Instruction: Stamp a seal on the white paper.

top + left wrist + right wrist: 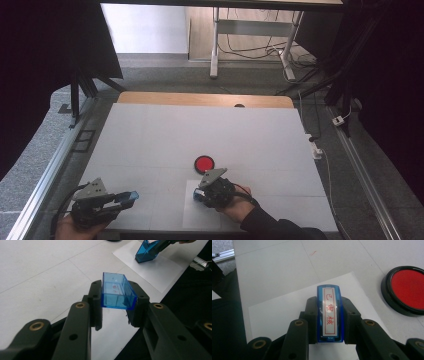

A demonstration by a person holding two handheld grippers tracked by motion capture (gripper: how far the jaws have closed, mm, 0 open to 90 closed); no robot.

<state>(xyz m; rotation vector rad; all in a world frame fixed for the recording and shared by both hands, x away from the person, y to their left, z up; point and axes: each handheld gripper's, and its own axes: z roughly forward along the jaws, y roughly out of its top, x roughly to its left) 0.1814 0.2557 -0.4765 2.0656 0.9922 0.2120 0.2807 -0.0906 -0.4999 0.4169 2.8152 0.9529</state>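
My right gripper (329, 340) jaws pinching the stamp (329, 312) over the paper (274, 315), left gripper (115, 315) jaws pinching its cap (117, 292). Tilted stamp prob = smudged print imo.

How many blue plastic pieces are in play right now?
2. The blue cap, an open hollow shell, is clamped in the left gripper at the table's near left. The blue stamp is clamped in the right gripper above the white paper sheet.
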